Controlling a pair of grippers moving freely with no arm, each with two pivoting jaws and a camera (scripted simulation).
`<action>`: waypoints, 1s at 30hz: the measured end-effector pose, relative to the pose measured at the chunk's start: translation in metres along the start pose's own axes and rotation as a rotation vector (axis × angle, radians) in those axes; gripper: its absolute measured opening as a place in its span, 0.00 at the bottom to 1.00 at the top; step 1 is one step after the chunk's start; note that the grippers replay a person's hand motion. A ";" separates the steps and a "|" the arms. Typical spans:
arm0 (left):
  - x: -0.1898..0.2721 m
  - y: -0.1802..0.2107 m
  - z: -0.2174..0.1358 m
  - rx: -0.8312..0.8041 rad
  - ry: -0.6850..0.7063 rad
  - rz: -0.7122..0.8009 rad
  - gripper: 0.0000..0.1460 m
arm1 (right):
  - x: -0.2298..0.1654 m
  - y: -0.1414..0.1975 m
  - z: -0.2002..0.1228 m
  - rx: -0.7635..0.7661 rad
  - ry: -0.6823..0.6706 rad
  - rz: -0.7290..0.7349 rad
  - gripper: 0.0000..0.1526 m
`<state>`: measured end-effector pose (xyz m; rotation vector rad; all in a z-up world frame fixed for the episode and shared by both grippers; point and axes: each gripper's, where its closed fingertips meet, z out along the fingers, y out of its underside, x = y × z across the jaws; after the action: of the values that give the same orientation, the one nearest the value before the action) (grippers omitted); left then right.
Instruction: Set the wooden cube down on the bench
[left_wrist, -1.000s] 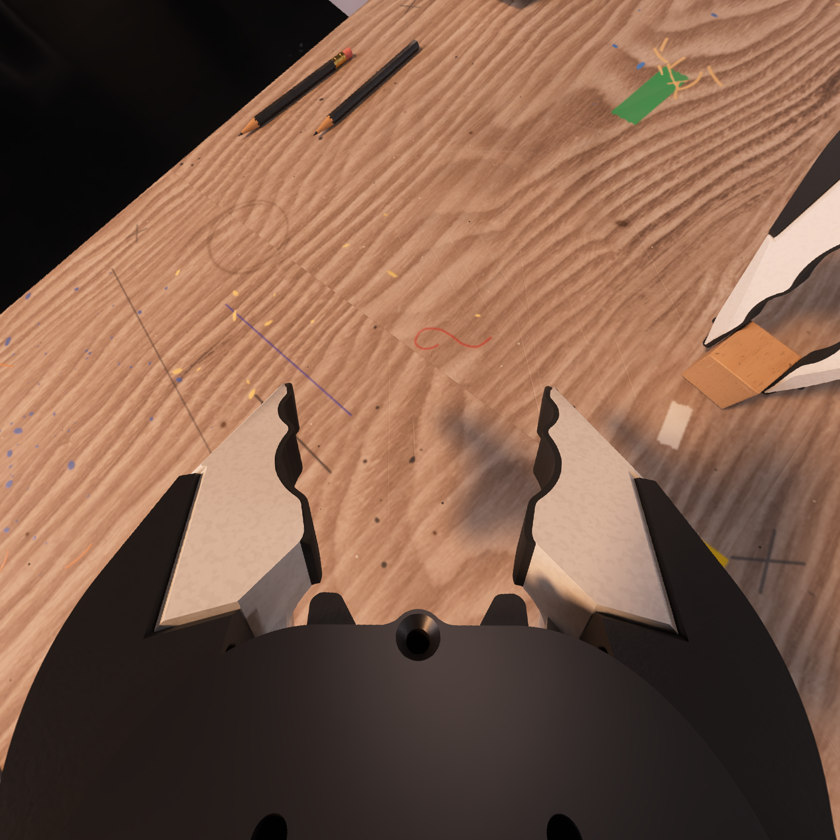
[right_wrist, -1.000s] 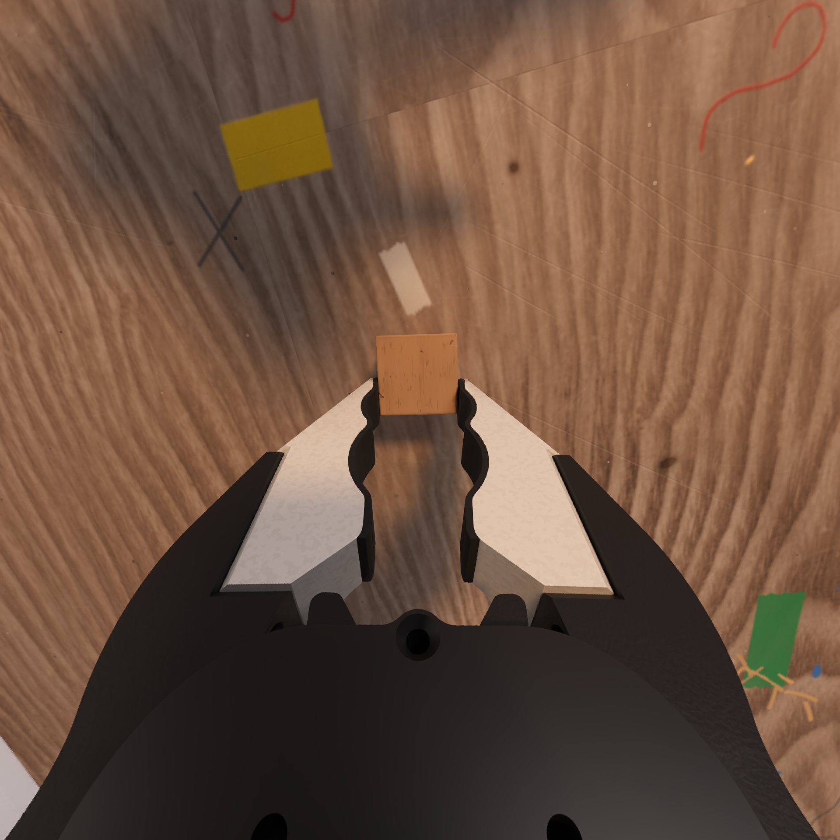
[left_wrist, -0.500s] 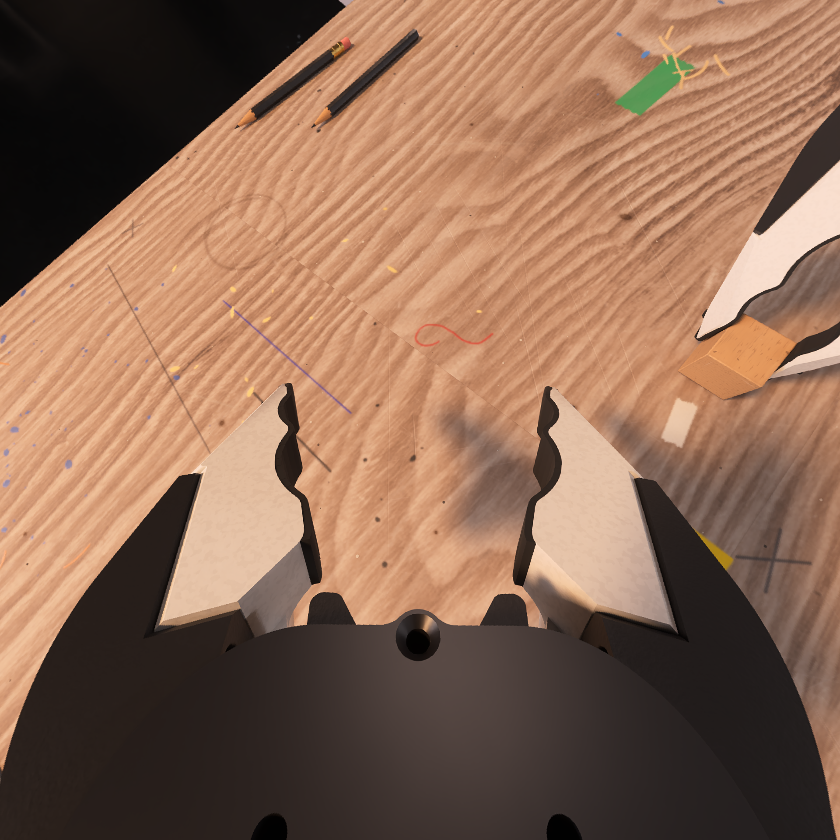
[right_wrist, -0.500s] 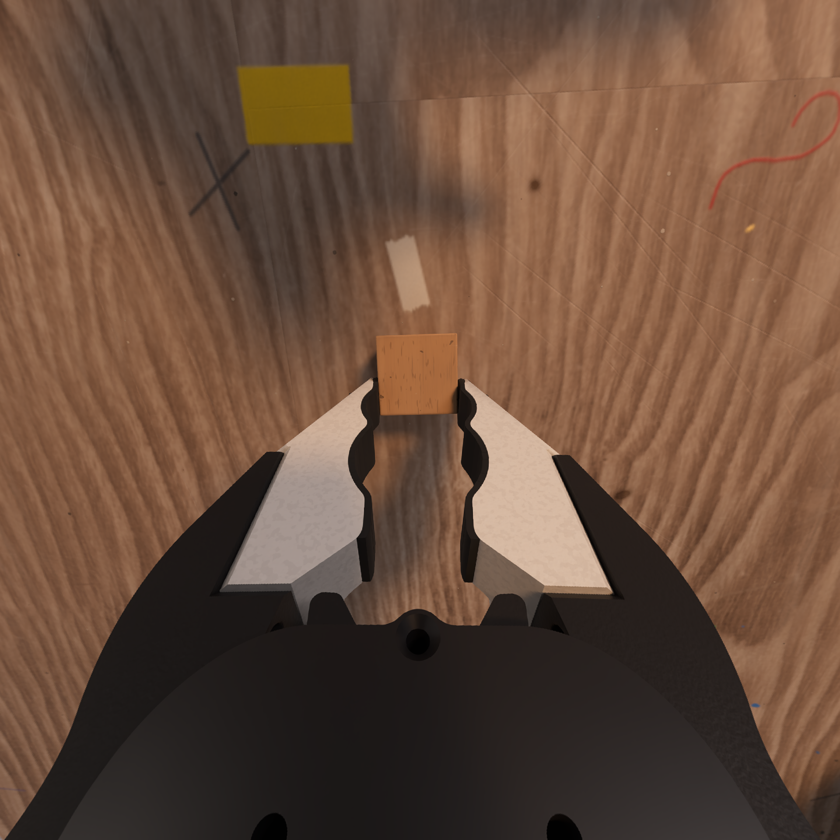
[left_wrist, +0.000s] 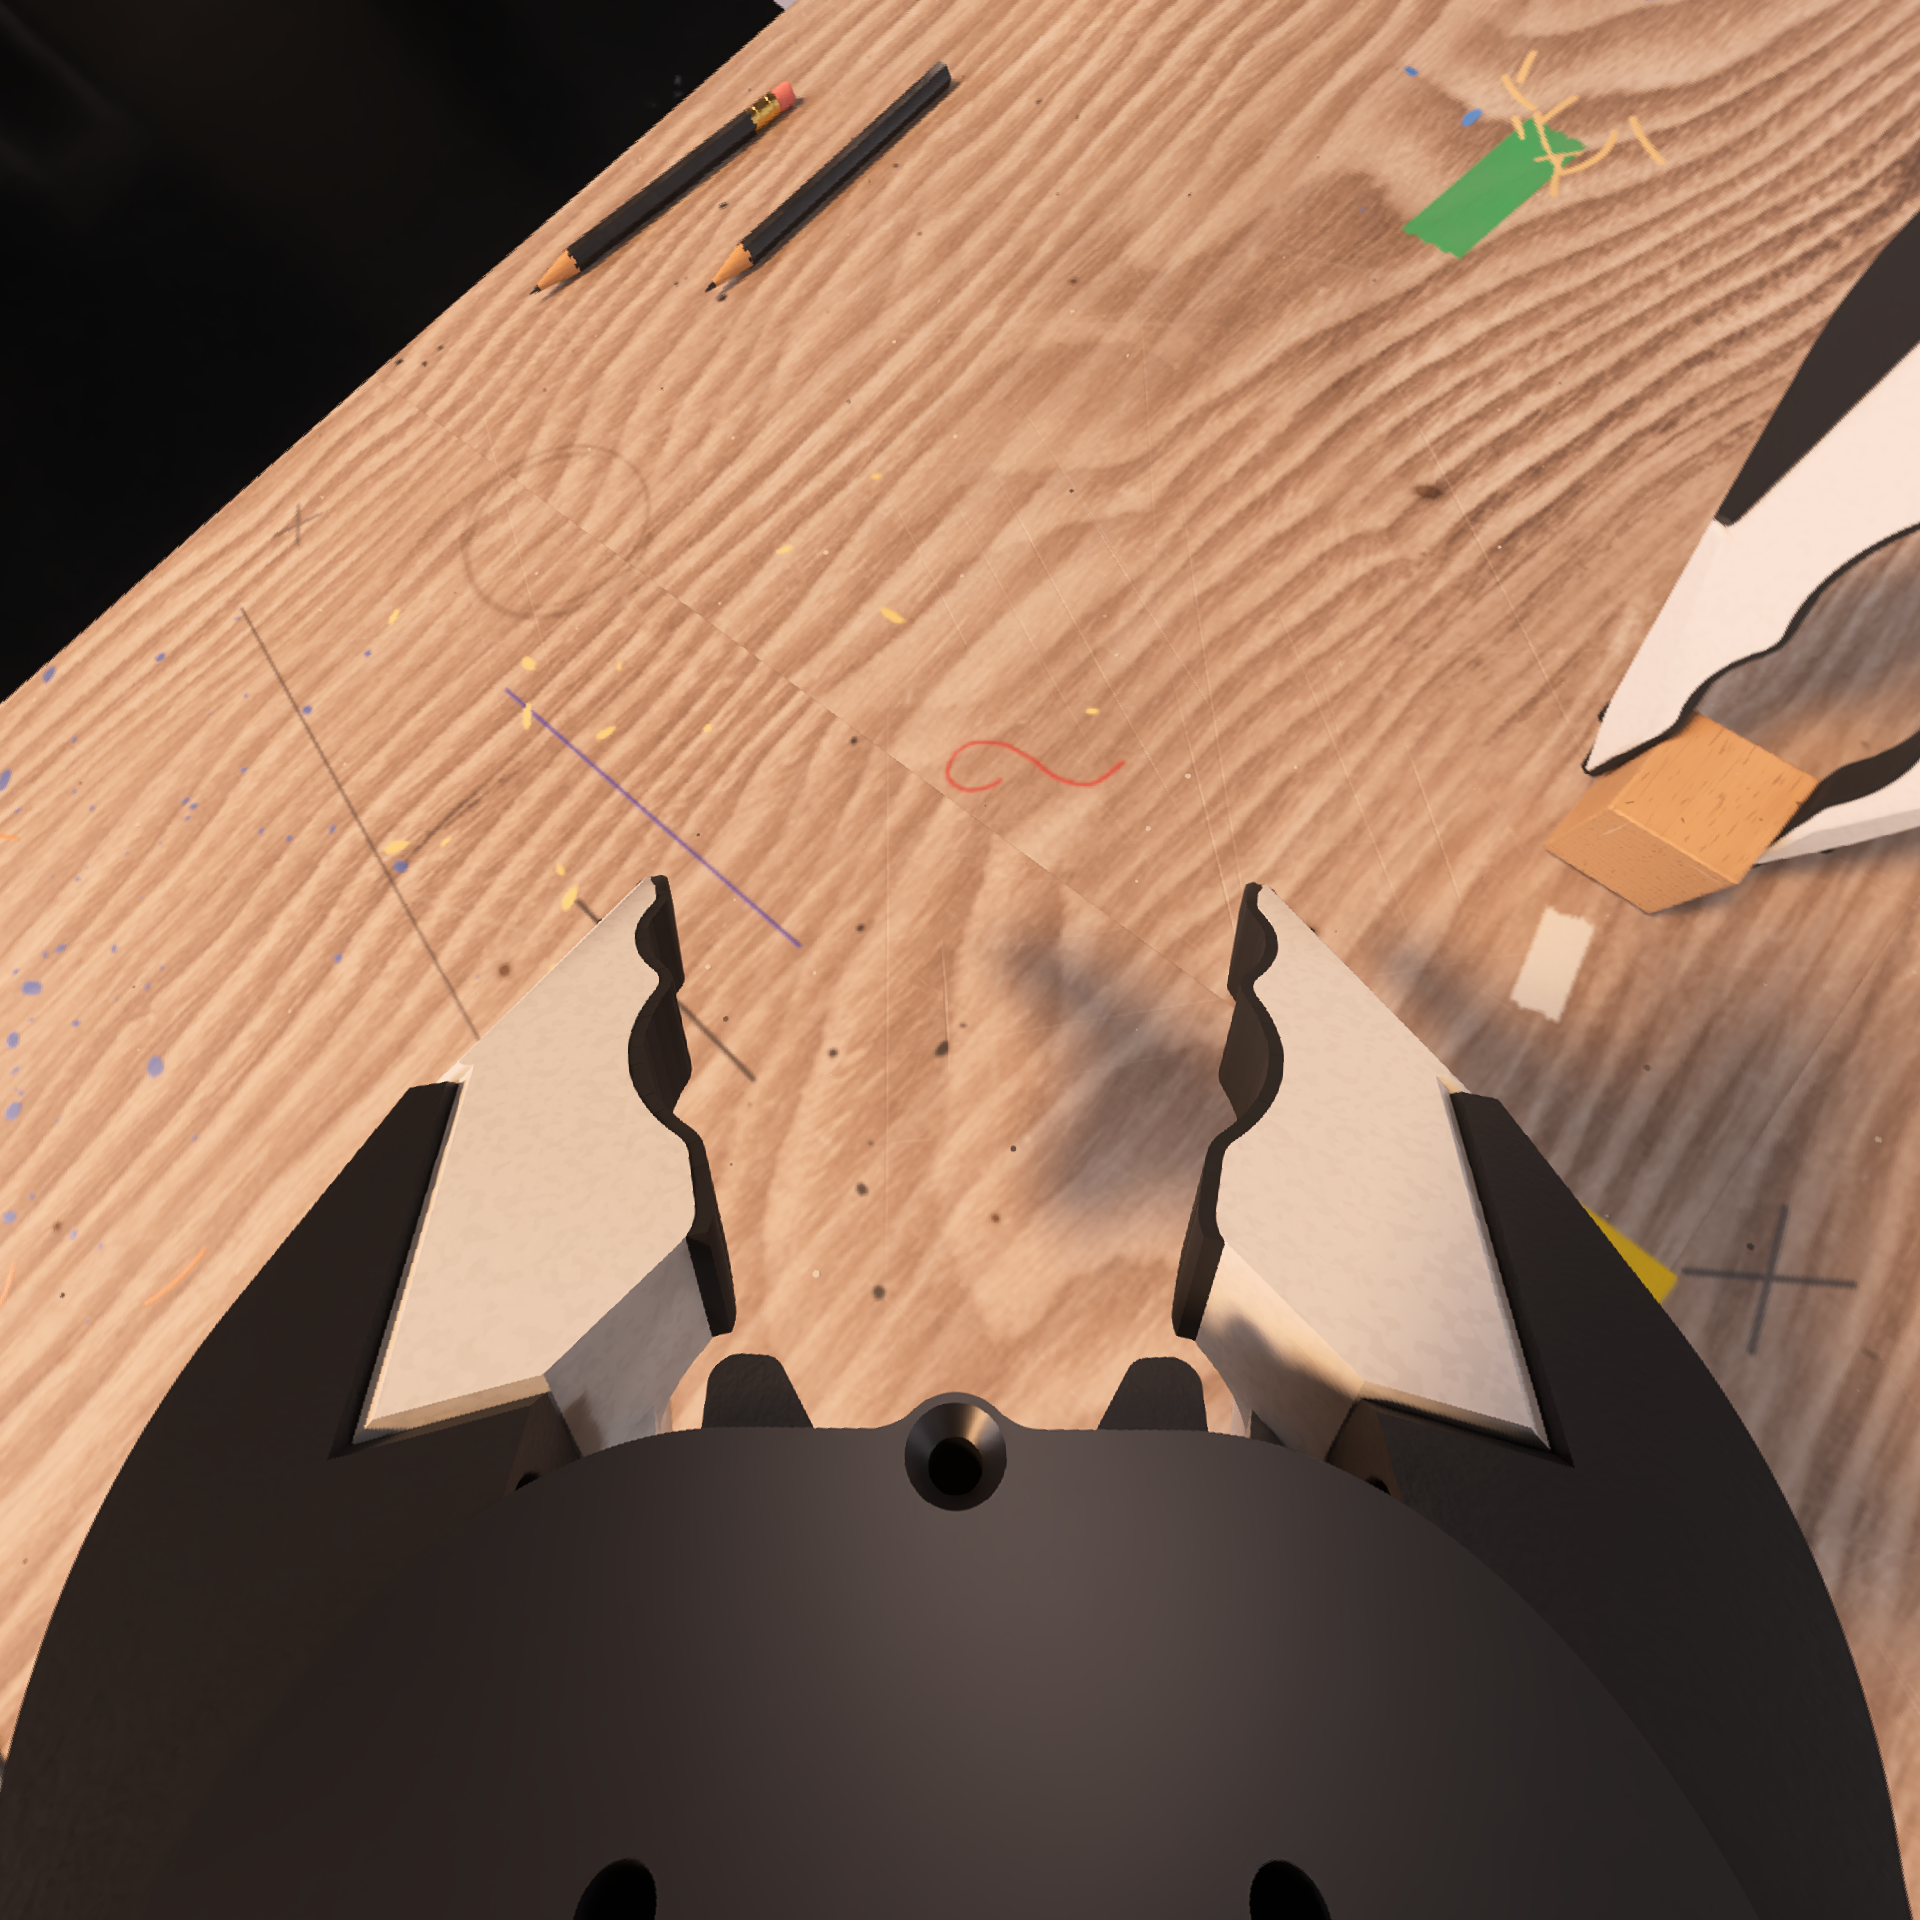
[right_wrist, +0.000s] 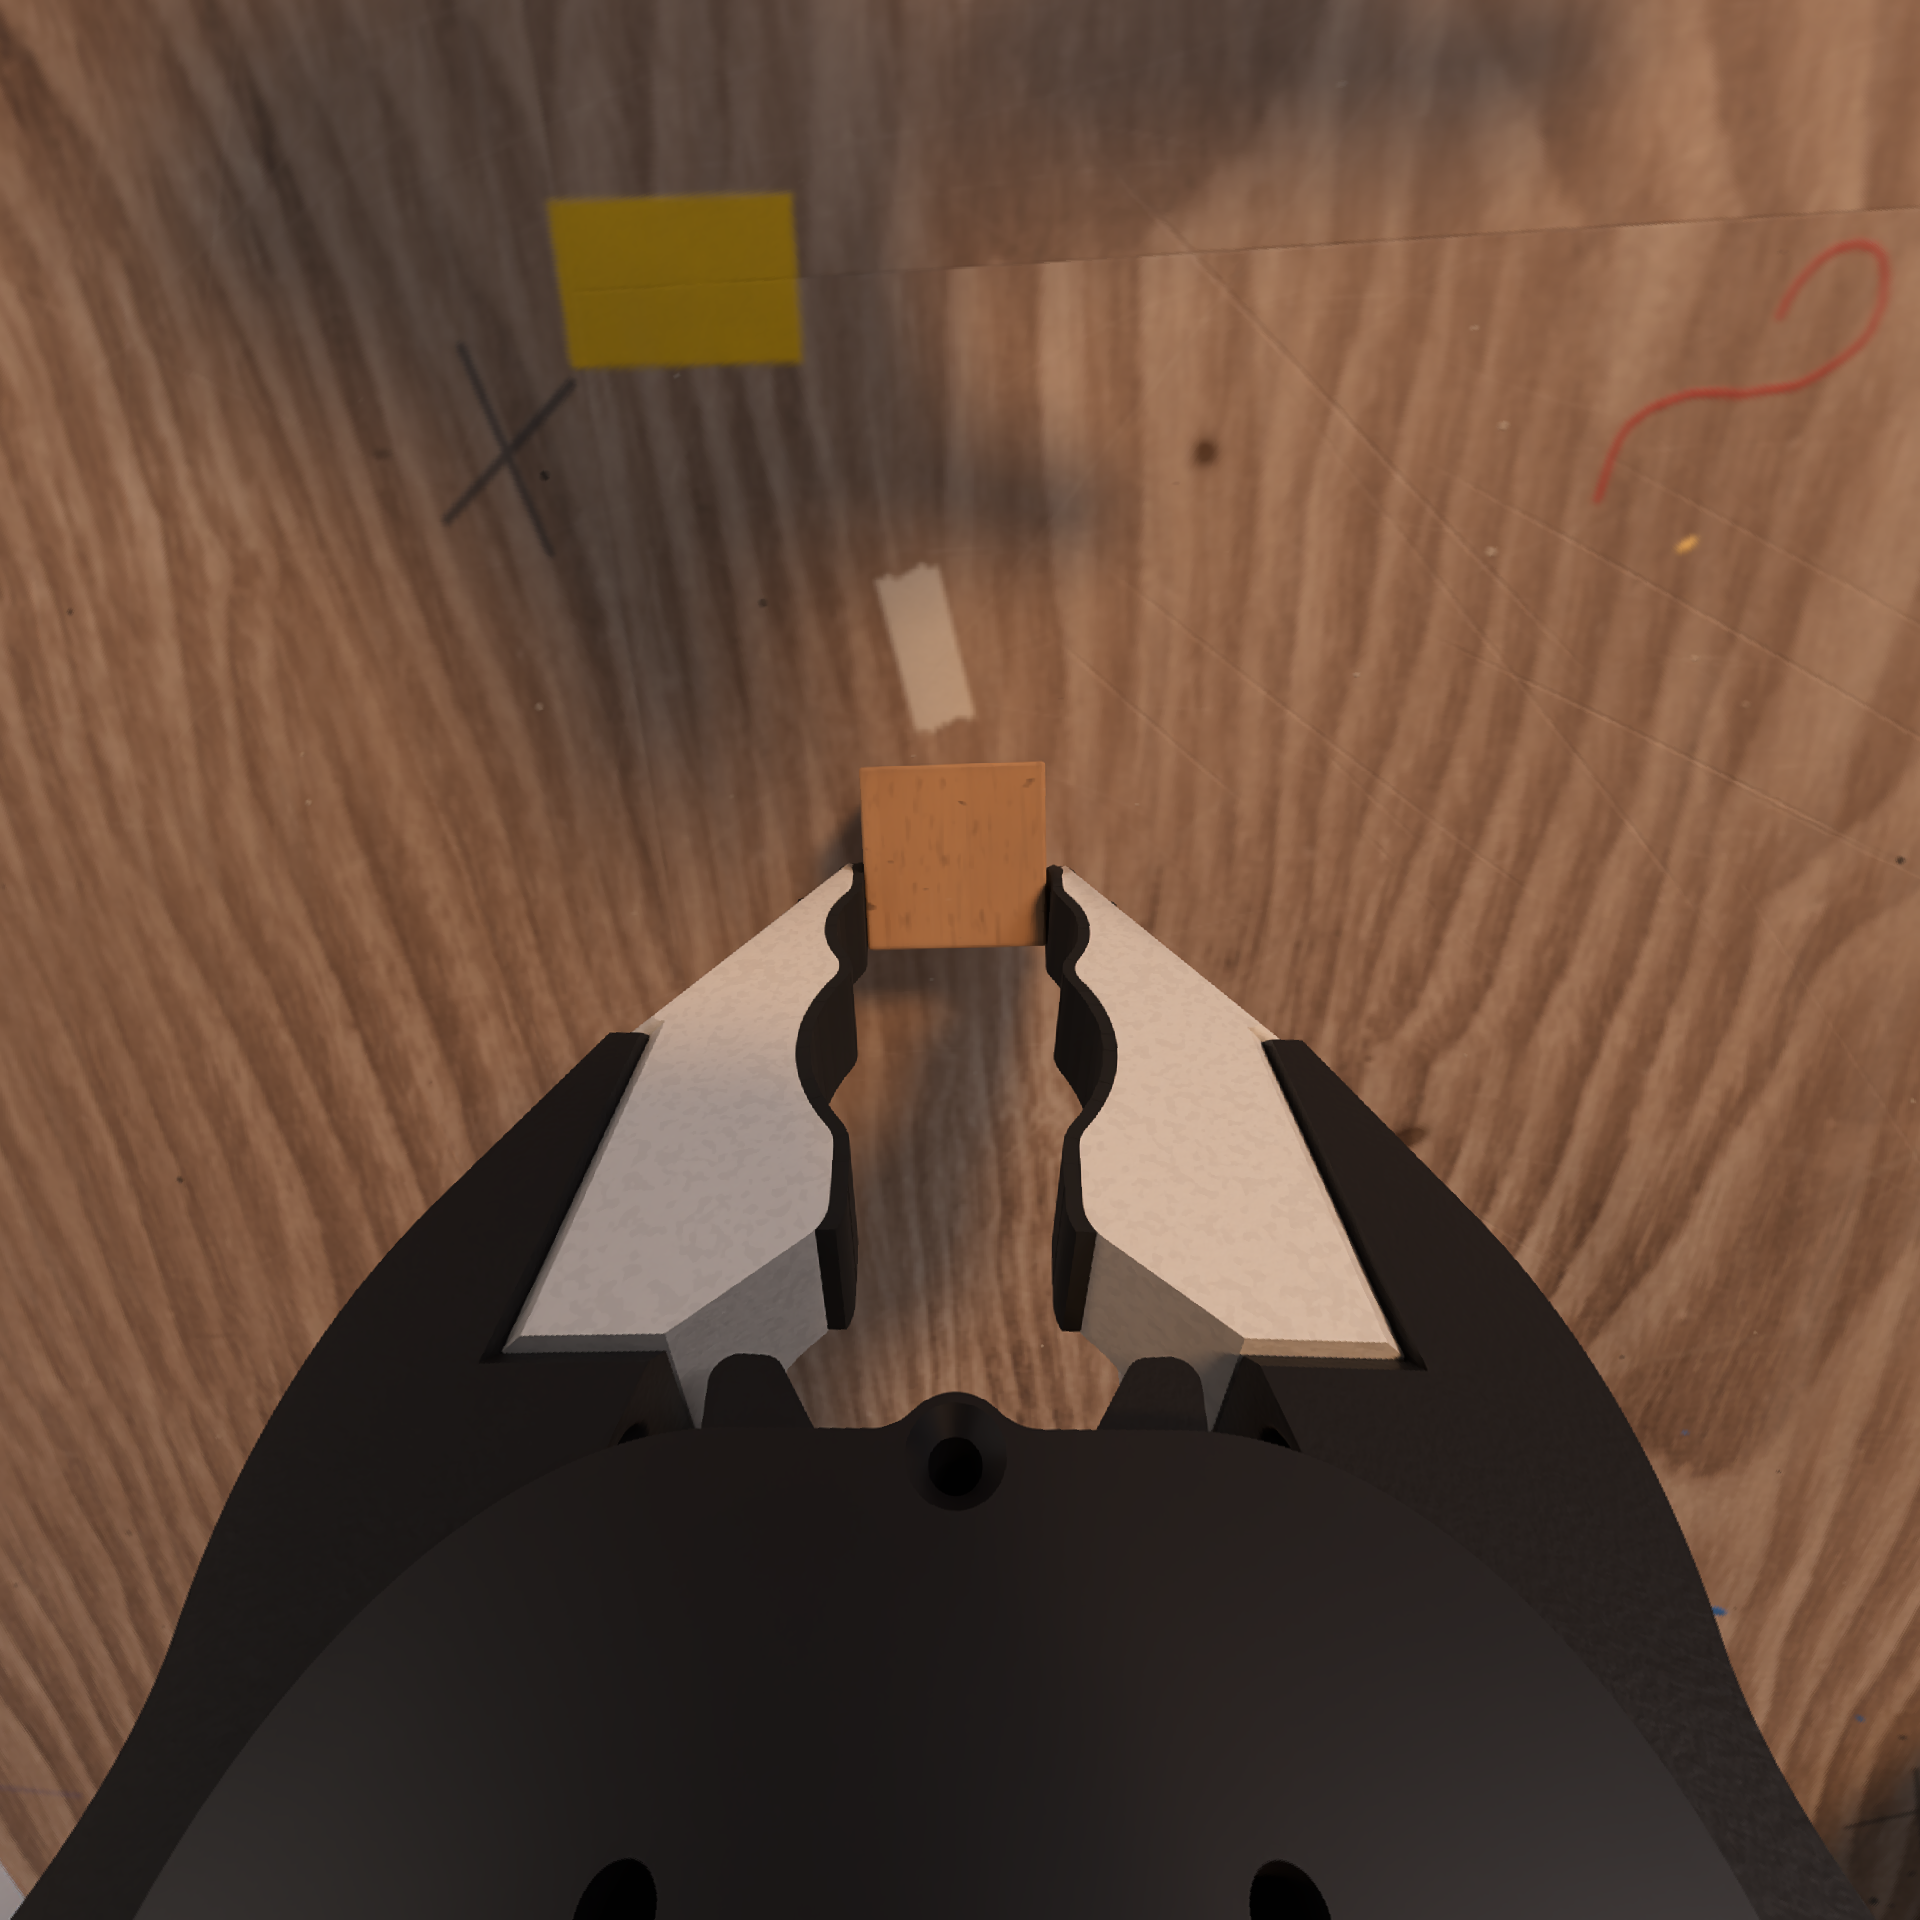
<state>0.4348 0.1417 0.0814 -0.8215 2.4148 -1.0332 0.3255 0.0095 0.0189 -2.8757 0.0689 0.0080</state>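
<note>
Wood-grain worktop (right_wrist: 1455, 935), scuffed and paint-flecked. Wooden cube (right_wrist: 952, 854) clamped between tips of right gripper (right_wrist: 952, 904), low over worktop; contact with surface cannot be told. Pale tape strip (right_wrist: 925, 652) just beyond cube; yellow patch (right_wrist: 675, 278) and pencilled cross (right_wrist: 507, 449) farther off. Left gripper (left_wrist: 951, 904) spread wide, holding nothing, well apart from cube (left_wrist: 1683, 816). Two black pencils (left_wrist: 748, 177) near far worktop edge; green patch (left_wrist: 1486, 192) far right.

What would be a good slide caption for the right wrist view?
Right gripper shut on the wooden cube above the bench, near a pale tape strip.
</note>
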 end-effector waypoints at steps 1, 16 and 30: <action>0.000 0.000 0.000 0.000 0.000 0.000 0.73 | 0.003 0.000 -0.001 0.009 0.006 0.013 0.22; 0.001 0.001 0.003 -0.008 0.004 0.005 0.73 | 0.000 0.000 0.005 -0.003 -0.016 0.012 0.32; 0.003 0.002 0.005 -0.014 0.014 0.010 0.73 | 0.003 0.004 0.002 -0.106 -0.059 -0.056 0.31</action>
<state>0.4347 0.1384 0.0765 -0.8086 2.4379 -1.0224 0.3281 0.0058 0.0155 -2.9799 -0.0234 0.0882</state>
